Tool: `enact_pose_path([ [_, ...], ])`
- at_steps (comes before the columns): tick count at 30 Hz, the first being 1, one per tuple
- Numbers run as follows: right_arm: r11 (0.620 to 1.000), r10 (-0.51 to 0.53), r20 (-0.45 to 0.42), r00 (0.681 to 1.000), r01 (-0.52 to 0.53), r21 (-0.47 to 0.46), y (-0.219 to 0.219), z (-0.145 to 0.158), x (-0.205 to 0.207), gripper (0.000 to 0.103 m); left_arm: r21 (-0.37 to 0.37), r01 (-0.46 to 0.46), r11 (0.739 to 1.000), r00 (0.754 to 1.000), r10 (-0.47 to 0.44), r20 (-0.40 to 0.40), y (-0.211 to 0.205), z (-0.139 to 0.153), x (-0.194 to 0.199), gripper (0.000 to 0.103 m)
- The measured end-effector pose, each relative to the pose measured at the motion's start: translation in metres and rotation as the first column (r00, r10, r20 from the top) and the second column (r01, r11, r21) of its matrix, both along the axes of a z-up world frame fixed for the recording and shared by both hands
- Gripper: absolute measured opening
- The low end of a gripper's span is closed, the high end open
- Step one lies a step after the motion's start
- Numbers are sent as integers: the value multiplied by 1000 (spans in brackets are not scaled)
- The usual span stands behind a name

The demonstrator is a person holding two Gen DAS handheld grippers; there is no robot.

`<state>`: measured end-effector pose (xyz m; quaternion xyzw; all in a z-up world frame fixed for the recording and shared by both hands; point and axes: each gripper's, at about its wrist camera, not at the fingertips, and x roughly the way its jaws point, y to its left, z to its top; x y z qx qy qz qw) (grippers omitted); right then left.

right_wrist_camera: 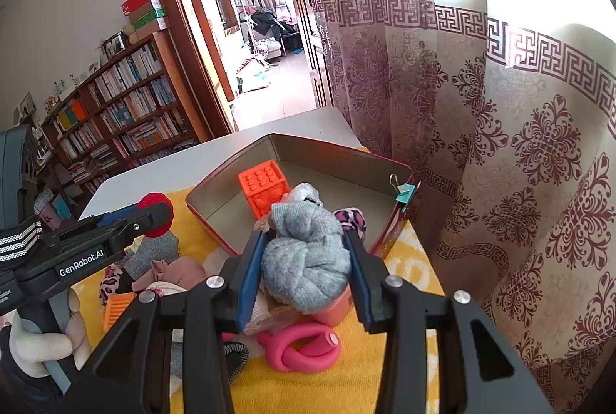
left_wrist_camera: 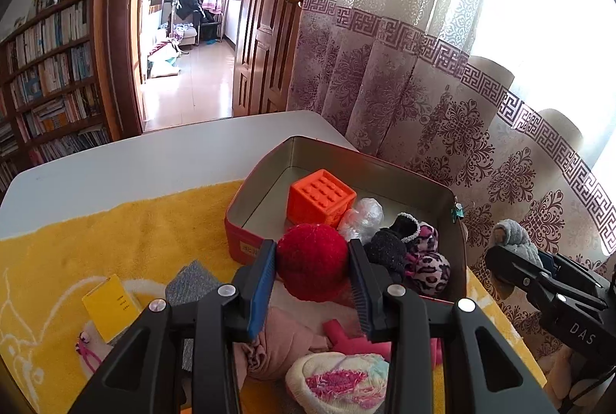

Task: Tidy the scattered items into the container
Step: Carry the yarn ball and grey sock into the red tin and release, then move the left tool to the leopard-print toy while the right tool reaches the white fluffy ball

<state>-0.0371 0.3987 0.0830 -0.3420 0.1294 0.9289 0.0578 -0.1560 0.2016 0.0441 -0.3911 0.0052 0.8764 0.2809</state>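
Red knitted ball sat clamped in the left gripper, jaws closed down snug on both its sides. Grey rolled sock bundle was pinched the same way in the right gripper, jaws nearly as tight. Both loads hung at the near edge of the red tin, red ball by its near-left wall, grey bundle over its near-right side.

Tin already held an orange studded cube at the back, a clear crinkled wrap, a black sock and a leopard-print sock.

Judgement on the drop: each load needed to clear the near wall fully before release, then go down into the bare back-right floor of the tin, not on top of the sock pile where a round ball could roll back out. Grippers were close together, so one at a time looked safer. A teal binder clip on the tin's right rim was worth avoiding.

Left of the tin on the yellow towel: yellow box, grey cloth. Nearer than the tin: pink fabric, pink-and-white knit, pink foam twist, orange comb-like piece.

Towel covered a white desk. Patterned curtain hung right of the tin, bookshelf and open doorway beyond it to the left.
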Motion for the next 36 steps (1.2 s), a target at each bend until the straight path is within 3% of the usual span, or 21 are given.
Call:
enact_pose_path([
  [11,1000,-26,15,1000,26,1,12,-10,-30,45,-42,5,999,1000,-4,21,37,-10,-41,39],
  [14,999,-43,22,999,43,-20,17,-16,-37,49,-68,14,998,999,-10,54,47,-21,-50,43],
  [16,998,-54,31,998,55,-29,21,-21,-41,67,-74,29,997,995,-22,93,52,-30,-55,63],
  [17,997,-66,29,997,66,-28,22,-23,-41,70,-75,31,997,995,-24,98,52,-33,-56,66],
  [21,997,-82,17,996,82,4,20,-27,-36,73,-61,21,998,995,-15,103,47,-36,-55,67],
  [36,997,-50,18,999,51,-51,6,-31,-15,73,-2,-59,998,991,59,120,-1,-27,-33,68],
])
